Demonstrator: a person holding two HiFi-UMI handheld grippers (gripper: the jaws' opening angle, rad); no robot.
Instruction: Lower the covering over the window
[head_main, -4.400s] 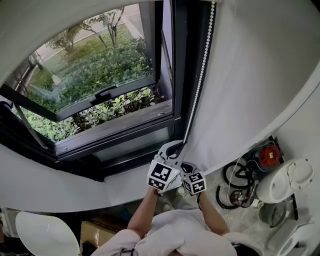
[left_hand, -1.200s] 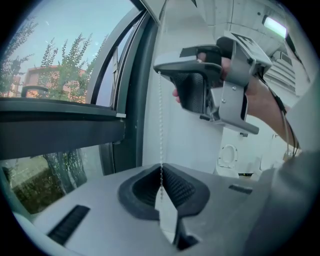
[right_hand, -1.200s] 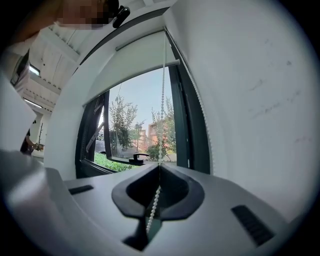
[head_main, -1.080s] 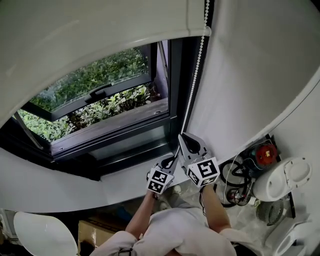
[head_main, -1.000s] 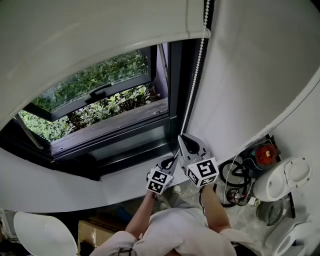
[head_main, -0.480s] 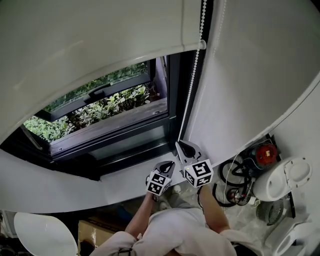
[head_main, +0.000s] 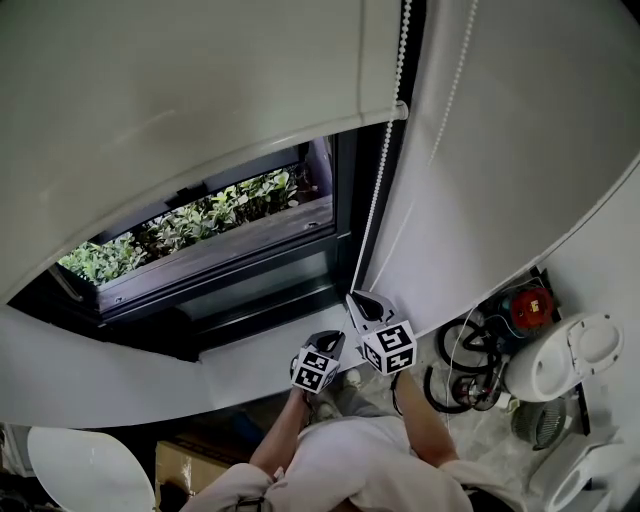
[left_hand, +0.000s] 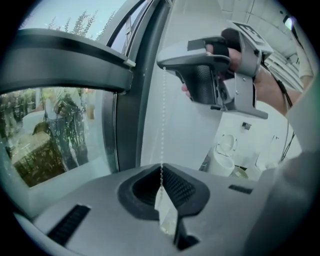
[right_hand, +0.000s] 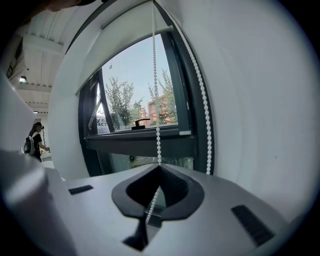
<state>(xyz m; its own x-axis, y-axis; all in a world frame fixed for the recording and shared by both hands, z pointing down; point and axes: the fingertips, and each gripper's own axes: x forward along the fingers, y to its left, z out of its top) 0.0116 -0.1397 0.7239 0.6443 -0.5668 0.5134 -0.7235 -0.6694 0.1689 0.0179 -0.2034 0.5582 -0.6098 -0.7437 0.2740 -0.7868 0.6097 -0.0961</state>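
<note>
The blind (head_main: 200, 90) covers the upper part of the window (head_main: 240, 262). The lower part of the window, where green plants show, is not yet covered, so I judge the task to be about half done.

At the right side of the window hangs the bead chain (head_main: 378, 200) that drives the blind, and both tools work on it. The right hand-held gripper (head_main: 358, 300) is closed on one strand of the chain, under the window's lower right corner. In its own view the beads run straight up from the shut jaws, so this strand looks tight. The left hand-held gripper (head_main: 334, 342), lower still under the window, is also closed on the chain, at a small clear plastic piece (left_hand: 165, 212) on it.

Two grips, one above the other, probably allow pulling hand over hand, so that the chain does not slip back.
</note>
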